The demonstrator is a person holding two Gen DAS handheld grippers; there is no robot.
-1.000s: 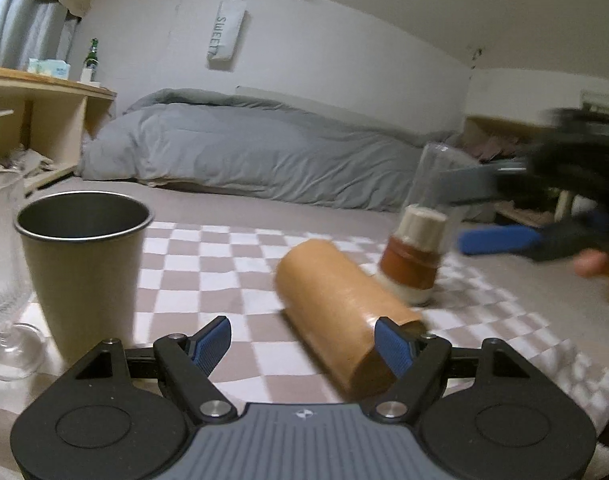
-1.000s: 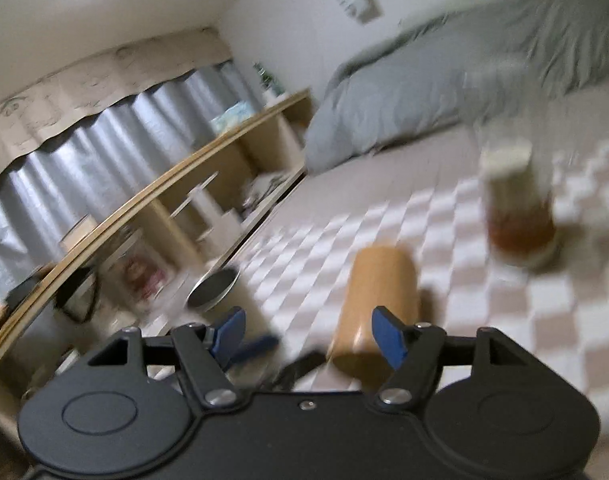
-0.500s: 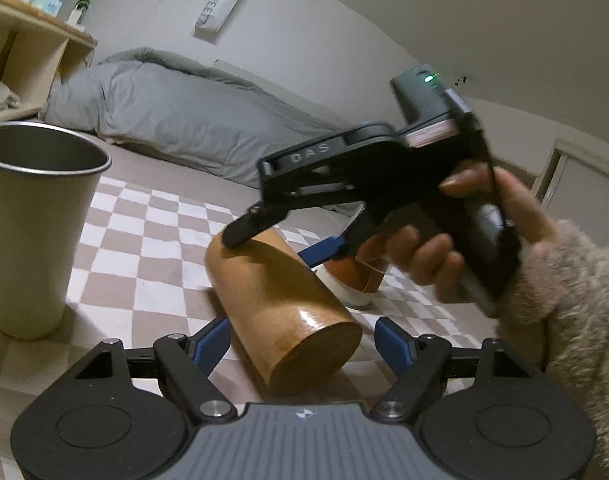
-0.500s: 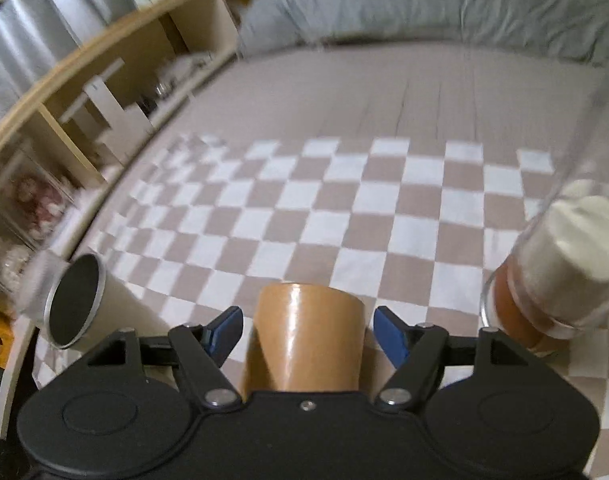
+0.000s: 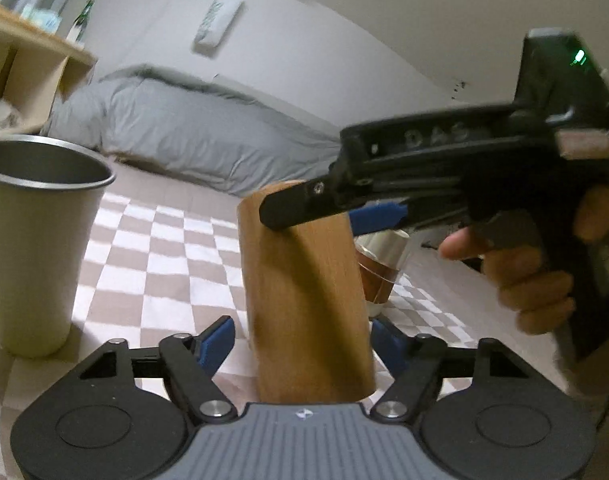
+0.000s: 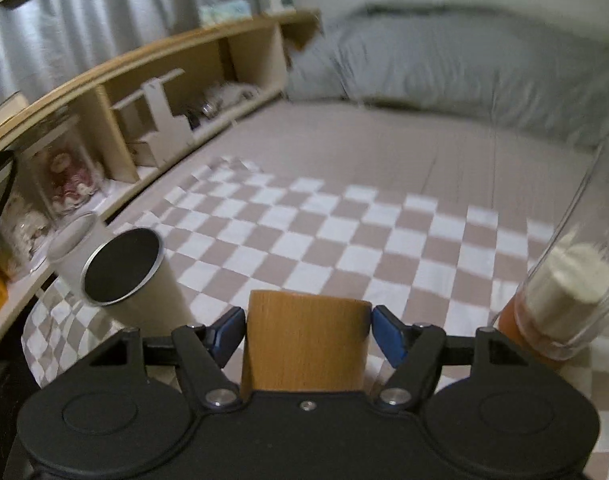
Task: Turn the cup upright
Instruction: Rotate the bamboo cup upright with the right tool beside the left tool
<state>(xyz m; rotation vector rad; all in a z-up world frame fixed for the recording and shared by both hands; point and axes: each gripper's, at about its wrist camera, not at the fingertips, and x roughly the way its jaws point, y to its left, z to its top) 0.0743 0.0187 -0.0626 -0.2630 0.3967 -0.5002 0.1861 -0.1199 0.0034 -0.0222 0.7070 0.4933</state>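
Left wrist: wooden cup (image 5: pixel 304 300) standing tilted between wide jaws of left gripper (image 5: pixel 302 342), right gripper (image 5: pixel 336 208) clamping its top; metal tumbler (image 5: pixel 36 240) left, glass jar (image 5: pixel 380 268) behind.

Right wrist: jaws pinching cup; checkered cloth (image 6: pixel 344 240) beyond.

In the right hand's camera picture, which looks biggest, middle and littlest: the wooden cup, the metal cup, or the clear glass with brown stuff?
1. wooden cup, though it is nearest the camera.
2. metal cup and clear glass: too alike, and the glass is cut off at the edge.
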